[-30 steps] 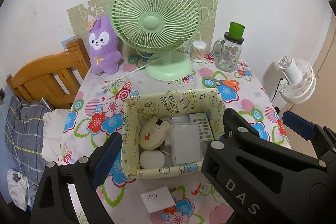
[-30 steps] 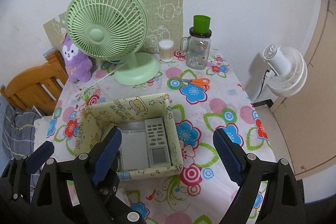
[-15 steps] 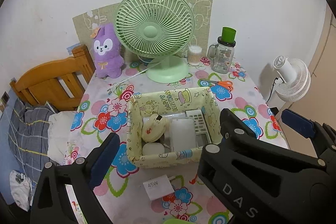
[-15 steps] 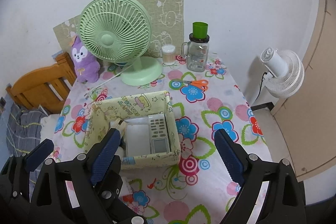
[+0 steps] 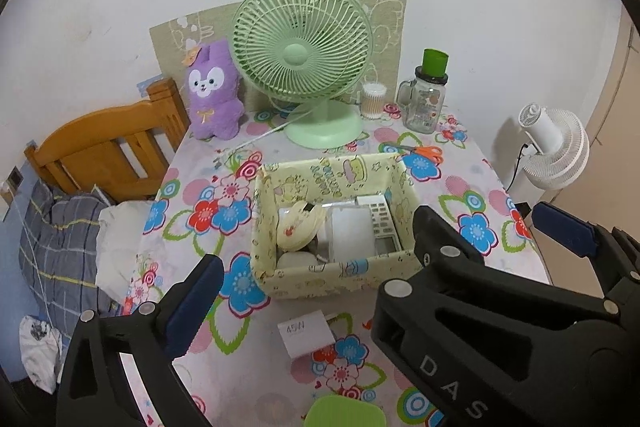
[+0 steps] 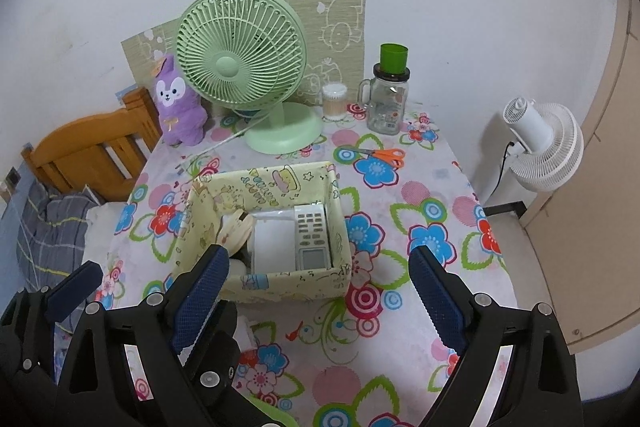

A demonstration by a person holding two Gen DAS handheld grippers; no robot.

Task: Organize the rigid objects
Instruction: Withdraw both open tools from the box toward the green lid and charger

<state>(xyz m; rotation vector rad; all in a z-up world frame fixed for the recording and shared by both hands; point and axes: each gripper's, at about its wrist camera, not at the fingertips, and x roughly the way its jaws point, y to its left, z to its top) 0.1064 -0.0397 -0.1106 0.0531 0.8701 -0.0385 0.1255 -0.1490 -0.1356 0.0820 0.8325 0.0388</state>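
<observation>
Where the flowered tabletop (image 6: 424, 195) is busiest, a pale yellow cartoon-printed box (image 6: 280, 283) with soft, slightly sagging walls sits near its middle. Inside lie a grey-white remote control (image 6: 312, 235) along the right wall, a flat white rectangular case (image 6: 274, 243) beside it, a cream rounded item (image 5: 298, 227) and a white oval piece (image 5: 296, 261) at the left. Just in front of the box lies a white block marked "45W" (image 5: 306, 337), and a green rounded lid (image 5: 344, 413) shows at the near edge. The left hand-held gripper (image 5: 316, 267) is released, holding nothing; the right hand-held gripper (image 6: 320, 287), lettered "DAS" in the left view, is likewise spread and empty. Orange-handled scissors (image 6: 380, 157) lie behind the box.
</observation>
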